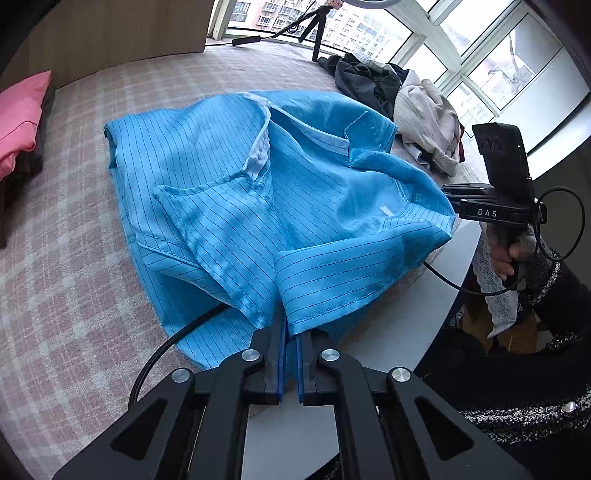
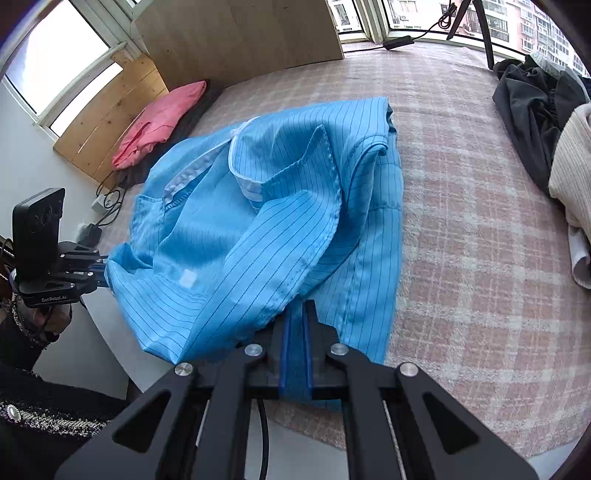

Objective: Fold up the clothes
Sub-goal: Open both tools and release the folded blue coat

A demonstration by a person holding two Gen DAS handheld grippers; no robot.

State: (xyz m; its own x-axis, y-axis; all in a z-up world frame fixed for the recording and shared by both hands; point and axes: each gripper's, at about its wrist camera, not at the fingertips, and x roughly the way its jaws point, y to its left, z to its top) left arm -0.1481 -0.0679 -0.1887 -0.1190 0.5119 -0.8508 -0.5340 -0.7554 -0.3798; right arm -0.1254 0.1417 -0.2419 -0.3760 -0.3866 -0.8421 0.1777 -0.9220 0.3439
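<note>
Both jaws clamping blue striped garment point(image 1: 236, 192)

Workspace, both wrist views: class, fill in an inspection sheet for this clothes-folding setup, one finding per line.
Surface: bed with pink plaid cover, wrinkle-free where bare.
Job's things: blue striped garment, partly folded, near edge lifted.
Clutter: dark and cream clothes pile; pink folded garment by the headboard.
Grippers: left gripper and right gripper each shut on the garment's edge.
Cables: black cable running under the garment; cable looped at the right gripper.
Surroundings: windows, tripod, wooden headboard.
</note>
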